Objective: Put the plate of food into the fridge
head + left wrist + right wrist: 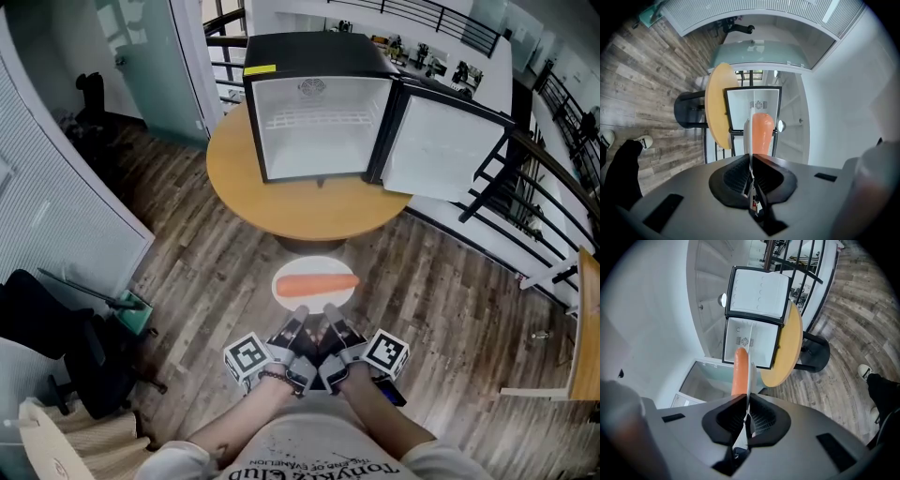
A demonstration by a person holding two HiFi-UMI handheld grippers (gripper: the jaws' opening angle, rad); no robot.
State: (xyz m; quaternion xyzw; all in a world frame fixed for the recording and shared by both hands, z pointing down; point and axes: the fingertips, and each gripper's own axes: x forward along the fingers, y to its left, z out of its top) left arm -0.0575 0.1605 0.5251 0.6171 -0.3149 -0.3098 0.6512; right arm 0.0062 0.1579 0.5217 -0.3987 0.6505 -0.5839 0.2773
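plate gripped by both tools
left gripper (300, 316) and right gripper (330, 314) each clamped the near rim of the white plate (310, 265), an orange sausage (316, 285) on it; the open mini fridge (319, 103) stood at 12 o'clock on the round table (242, 187).

Only lettering I can spot is upside-down print on the shirt (309, 461), too warped to read. The yellow sticker (260, 69) on the fridge (314, 52) is too small to read

White plate (283, 287) carrying an orange sausage (317, 284), level before the open fridge (319, 127).
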